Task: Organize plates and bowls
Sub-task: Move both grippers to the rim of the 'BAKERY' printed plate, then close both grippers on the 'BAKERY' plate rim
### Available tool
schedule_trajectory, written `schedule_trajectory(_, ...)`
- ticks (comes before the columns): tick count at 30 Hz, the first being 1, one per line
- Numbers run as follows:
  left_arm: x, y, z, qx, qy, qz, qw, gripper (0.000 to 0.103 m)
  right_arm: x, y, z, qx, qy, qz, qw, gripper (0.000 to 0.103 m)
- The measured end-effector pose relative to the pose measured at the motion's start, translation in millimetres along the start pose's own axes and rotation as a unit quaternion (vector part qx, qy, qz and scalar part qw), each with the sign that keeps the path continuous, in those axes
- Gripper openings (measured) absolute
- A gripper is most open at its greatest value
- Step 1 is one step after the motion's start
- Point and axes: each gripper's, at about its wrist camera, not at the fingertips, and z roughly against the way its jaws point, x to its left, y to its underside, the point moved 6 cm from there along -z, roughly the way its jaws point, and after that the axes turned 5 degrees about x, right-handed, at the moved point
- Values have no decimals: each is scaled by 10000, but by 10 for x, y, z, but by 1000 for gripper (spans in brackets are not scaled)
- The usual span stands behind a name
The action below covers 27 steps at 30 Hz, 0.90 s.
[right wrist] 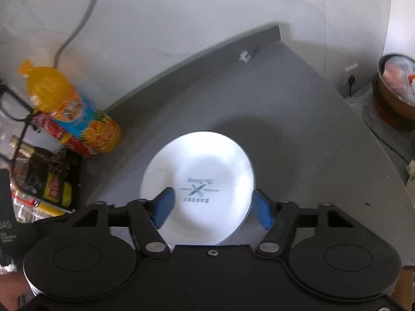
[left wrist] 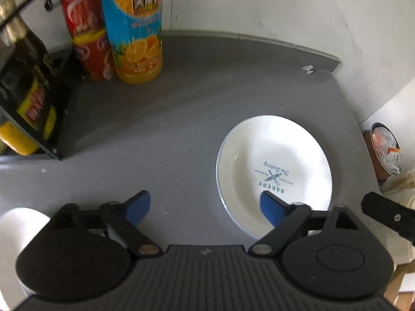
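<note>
A white plate lies flat on the grey counter, near its right edge. It is round, shallow, with a thin dark rim line and a blue-grey "BAKERY" print with a crossed emblem in the well, reading upside down in both views; nothing rests on it.

The right gripper hangs over the plate's near part, its 2 blue fingers parted, one over the plate's left side and the other at its right rim; whether either touches the plate I cannot tell. The left gripper stands wide apart, one finger over bare counter, the other over the plate's near left part, nothing clamped.

At the back left by the wall stand an orange juice bottle and a red bottle, touching. A black wire rack of packets sits left of them. A brown bin with rubbish is off the counter's right side. A white object, half hidden, shows at the left gripper's lower left
</note>
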Motion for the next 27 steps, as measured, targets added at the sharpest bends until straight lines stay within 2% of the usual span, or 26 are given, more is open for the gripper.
schedule_trajectory(1, 2, -24, -56, 65, 26, 66, 10000, 83, -35, -31, -71, 53, 35, -59, 10000, 52)
schedule_trajectory(2, 1, -49, -126, 131, 44, 130, 9998, 75, -68, -54, -123, 95, 64, -101, 9999, 50)
schedule_trajectory(6, 4, -130, -363, 359, 87, 319, 9988, 56, -224, -130, -353, 344, 88, -314, 9989, 46)
schedule_trajectory(9, -23, -174, -484, 446, 109, 332, 9984, 48, -341, -156, -506, 523, 64, -468, 9975, 37)
schedule_trajectory(11, -37, -195, -534, 461, 205, 398, 9979, 45, -416, -181, -581, 598, 18, -612, 9963, 36)
schedule_trajectory(15, -66, -210, -644, 515, 180, 430, 9976, 29, -531, -212, -693, 755, -65, -781, 9941, 33)
schedule_trajectory(22, -95, -247, -727, 549, 244, 552, 9967, 22, -568, -251, -840, 946, -187, -870, 9915, 30)
schedule_trajectory(24, -101, -252, -748, 550, 309, 574, 9964, 21, -533, -259, -875, 975, -143, -735, 9924, 25)
schedule_trajectory(26, -107, -265, -772, 551, 366, 601, 9960, 19, -524, -250, -909, 1083, -122, -649, 9919, 14)
schedule_trajectory(27, -109, -269, -774, 559, 382, 624, 9957, 18, -524, -242, -919, 1096, -100, -633, 9919, 14)
